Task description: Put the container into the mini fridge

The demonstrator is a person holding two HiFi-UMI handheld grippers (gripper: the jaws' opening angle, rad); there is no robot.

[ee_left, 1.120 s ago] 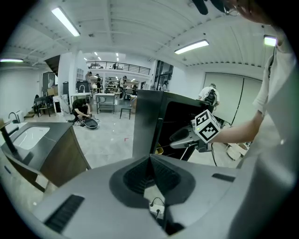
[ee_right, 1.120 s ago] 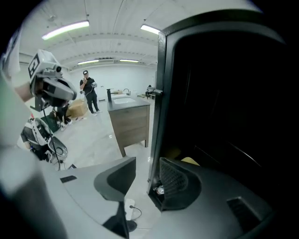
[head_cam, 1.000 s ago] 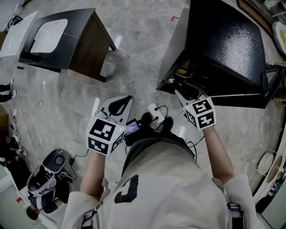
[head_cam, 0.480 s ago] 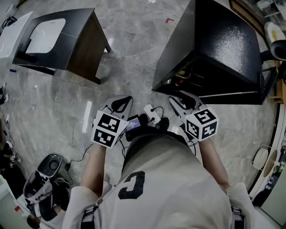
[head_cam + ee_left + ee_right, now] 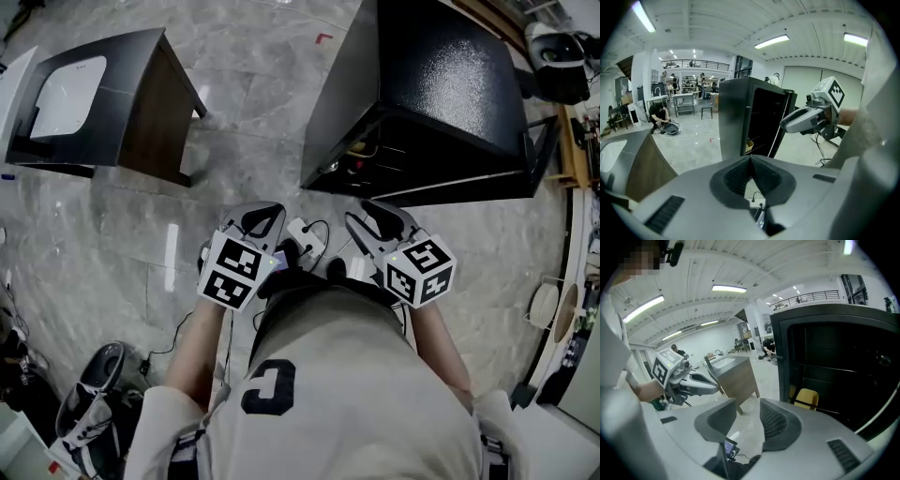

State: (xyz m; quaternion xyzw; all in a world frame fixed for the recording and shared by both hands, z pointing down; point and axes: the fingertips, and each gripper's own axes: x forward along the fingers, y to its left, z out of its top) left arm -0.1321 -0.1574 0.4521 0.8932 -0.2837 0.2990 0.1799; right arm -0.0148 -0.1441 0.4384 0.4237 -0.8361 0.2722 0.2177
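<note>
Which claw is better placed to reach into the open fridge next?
Right, probably. The right claw is open and faces the open front of the mini fridge, with the yellow container straight ahead in its view. The left claw is shut and sits farther left of the opening.

A glossy grey marble-look floor [image 5: 253, 169] with a small red mark [image 5: 323, 38] runs through a large open hall. A dark wooden cabinet [image 5: 141, 103] carries a white basin [image 5: 66, 94]. Overhead, a white ribbed ceiling [image 5: 717, 23] holds long strip lights [image 5: 771, 41]. A railed balcony [image 5: 693, 63] crosses the far end above a table [image 5: 684, 101]
</note>
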